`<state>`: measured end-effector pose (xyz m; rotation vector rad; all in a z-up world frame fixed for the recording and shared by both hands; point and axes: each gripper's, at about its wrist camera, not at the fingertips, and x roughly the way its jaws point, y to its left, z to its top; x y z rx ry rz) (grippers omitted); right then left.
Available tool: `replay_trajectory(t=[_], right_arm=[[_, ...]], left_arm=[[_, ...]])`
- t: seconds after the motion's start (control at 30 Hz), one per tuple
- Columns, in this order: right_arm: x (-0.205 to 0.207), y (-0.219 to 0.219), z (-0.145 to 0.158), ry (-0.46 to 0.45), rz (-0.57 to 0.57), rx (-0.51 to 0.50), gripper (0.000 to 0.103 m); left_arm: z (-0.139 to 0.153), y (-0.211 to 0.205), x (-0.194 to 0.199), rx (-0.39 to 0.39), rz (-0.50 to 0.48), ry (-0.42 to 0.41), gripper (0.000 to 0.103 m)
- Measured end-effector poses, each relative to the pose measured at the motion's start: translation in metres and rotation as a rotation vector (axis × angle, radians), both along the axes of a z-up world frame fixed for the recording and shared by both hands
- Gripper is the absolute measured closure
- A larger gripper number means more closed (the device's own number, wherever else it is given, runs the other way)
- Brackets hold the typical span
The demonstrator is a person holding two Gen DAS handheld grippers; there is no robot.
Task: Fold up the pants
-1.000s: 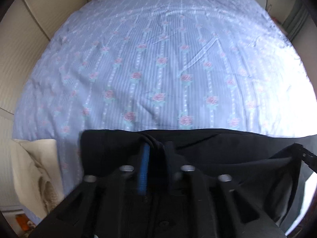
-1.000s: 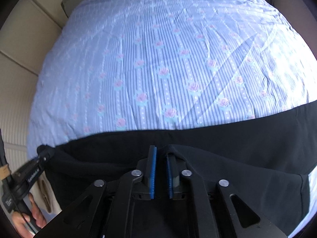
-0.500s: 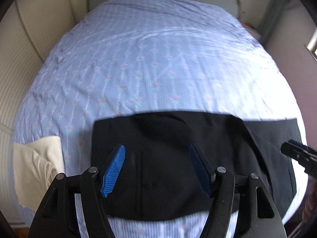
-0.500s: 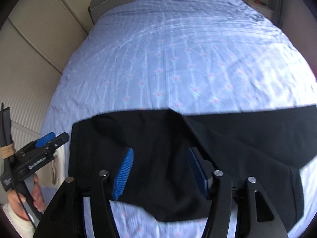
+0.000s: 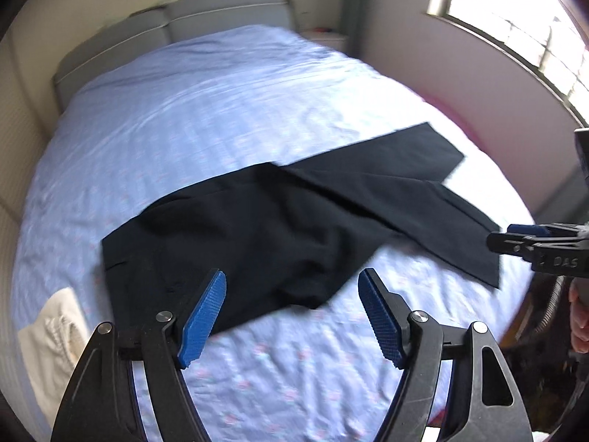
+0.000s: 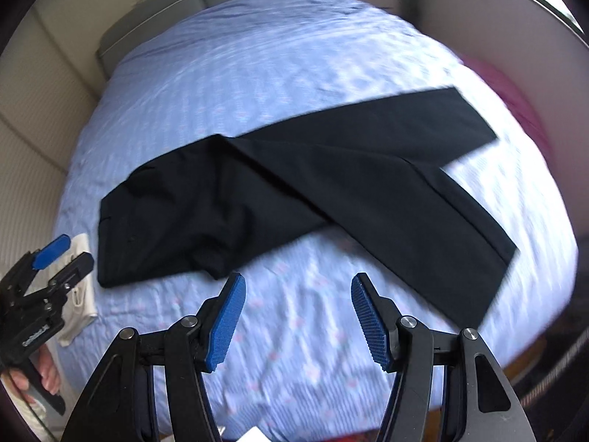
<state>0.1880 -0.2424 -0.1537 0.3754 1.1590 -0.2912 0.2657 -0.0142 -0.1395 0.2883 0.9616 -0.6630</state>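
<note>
**Both hand-held grippers wide open above bed, pants lying flat**

Left hand-held gripper [image 5: 292,307]: blue pads [image 5: 201,318] spread wide, nothing btwn them, held above the near edge of the bed [image 5: 221,118]. Right hand-held gripper [image 6: 296,320]: likewise splayed wide, empty, also over the near edge.

Black pants [image 6: 294,191] lie on the bed's lilac sheet w/ small pink flowers, waist twd the left, two legs fanning out to the right in a V, upper leg crossing over the lower one near the crotch. A cream cloth [image 5: 48,335] sits just beside the waist end, at the bed's left edge.

Room: grey padded headboard [image 5: 176,25] at far end, beige panelled wall on the left, bright window [image 5: 515,18] on the right.

Left view catches the window and the right tool's tip at its right rim; right view shows the left tool w/ fingers round its handle at lower left, and both leg hems in full.
</note>
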Motion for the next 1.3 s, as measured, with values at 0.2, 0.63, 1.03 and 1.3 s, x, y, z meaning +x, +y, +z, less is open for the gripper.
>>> replay_trajectory(t=[0.2,0.63,1.03,1.3], right_arm=[[-0.08,-0.038,-0.006,0.008,-0.137,-0.013,0.042],[-0.147,-0.176,-0.082,0.065,-0.258,0.178,0.042],[-0.15,-0.232,-0.185,0.135,-0.411,0.412,0.042],[-0.147,-0.235,-0.236,0.154,-0.561,0.511,0.042]], left_arm=[[-0.001,-0.037,-0.039,-0.058,-0.068,0.076,0.028],[-0.061,-0.17,-0.075,0.024,0.023,0.215,0.028],[-0.143,-0.246,-0.038,0.126,0.09,0.395,0.028],[-0.207,-0.268,0.003,0.185,0.118,0.509,0.029]])
